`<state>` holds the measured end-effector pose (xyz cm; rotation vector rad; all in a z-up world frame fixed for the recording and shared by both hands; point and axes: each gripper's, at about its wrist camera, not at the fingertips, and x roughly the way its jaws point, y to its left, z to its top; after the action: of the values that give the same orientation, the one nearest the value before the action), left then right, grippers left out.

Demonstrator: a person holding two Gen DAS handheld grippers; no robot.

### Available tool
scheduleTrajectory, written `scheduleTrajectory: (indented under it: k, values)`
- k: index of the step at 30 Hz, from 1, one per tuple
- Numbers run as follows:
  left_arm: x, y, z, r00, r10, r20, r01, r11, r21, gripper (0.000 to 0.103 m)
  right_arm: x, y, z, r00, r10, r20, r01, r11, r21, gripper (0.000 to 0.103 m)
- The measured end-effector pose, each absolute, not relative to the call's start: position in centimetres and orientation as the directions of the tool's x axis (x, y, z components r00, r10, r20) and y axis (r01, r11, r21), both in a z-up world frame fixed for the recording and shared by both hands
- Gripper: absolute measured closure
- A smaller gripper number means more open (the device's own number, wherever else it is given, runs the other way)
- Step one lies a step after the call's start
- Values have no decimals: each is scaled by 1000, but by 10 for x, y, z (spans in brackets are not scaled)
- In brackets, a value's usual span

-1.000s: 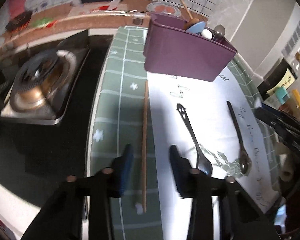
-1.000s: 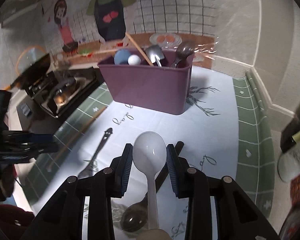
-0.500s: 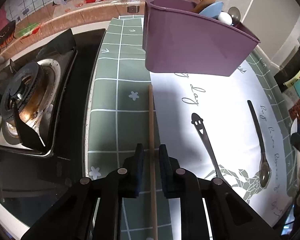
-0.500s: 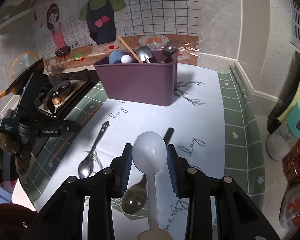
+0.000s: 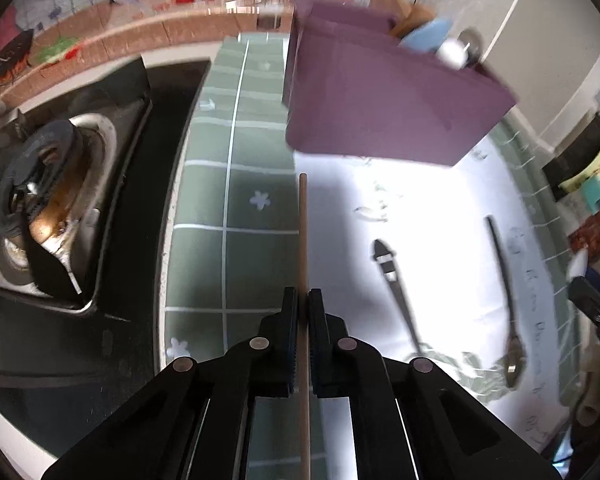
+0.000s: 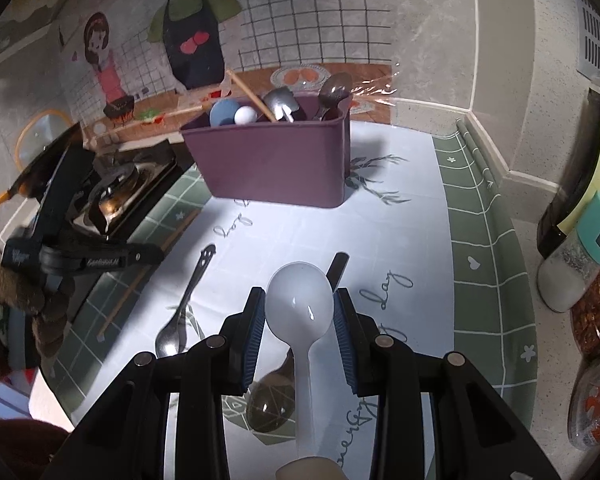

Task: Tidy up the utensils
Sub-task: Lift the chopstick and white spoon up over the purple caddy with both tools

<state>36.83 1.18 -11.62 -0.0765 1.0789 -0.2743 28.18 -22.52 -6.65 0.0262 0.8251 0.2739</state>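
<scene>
My left gripper (image 5: 303, 300) is shut on a wooden chopstick (image 5: 303, 232), which lies along the seam between the green tiled border and the white mat. A purple utensil bin (image 5: 380, 112) holding several utensils stands just past the chopstick's far end. My right gripper (image 6: 299, 292) is shut on the bowl of a white plastic spoon (image 6: 300, 320), held above the mat in front of the bin (image 6: 276, 164). On the mat lie a smiley-handled metal spoon (image 6: 188, 300) and a dark-handled spoon (image 6: 270, 400). The dark-handled spoon is partly hidden under my right gripper.
A gas stove (image 5: 48, 208) sits left of the mat, close to the chopstick. Seasoning bottles and jars (image 6: 572, 264) crowd the right edge by the wall. The counter's front edge runs near my left hand. Tiled wall rises behind the bin.
The left jaws, open around the chopstick a second ago, have closed onto it as the gripper moved in along it. The right gripper still holds the white spoon and has barely shifted.
</scene>
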Motion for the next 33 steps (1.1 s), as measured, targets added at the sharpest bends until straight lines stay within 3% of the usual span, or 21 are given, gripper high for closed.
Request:
scheduleTrajectory:
  k: [5, 16, 19, 23, 26, 29, 33]
  values:
    - [336, 24, -72, 534, -393, -749, 197, 919, -342, 98, 287, -231, -59, 654, 270, -707, -213, 962, 170, 71]
    - [315, 34, -7, 677, -437, -592, 208, 886, -415, 98, 299, -232, -46, 662, 314, -681, -200, 949, 243, 72]
    - [318, 34, 46, 757, -448, -477, 265, 876, -402, 98, 305, -232, 10, 745, 336, -576, -243, 941, 234, 72]
    - [310, 36, 134, 899, -414, -147, 333, 861, -384, 98, 307, -237, 112, 870, 351, -347, -290, 933, 215, 72]
    - [310, 29, 166, 945, -327, 20, 315, 889, -331, 98, 315, -242, 161, 894, 392, -218, -336, 907, 255, 72]
    - [325, 22, 173, 954, -295, 45, 294, 901, -320, 98, 326, -240, 179, 915, 359, -182, -312, 918, 245, 72]
    - [355, 20, 161, 960, -279, 6, 265, 905, -332, 98, 346, -229, 170, 932, 307, -195, -266, 941, 207, 72]
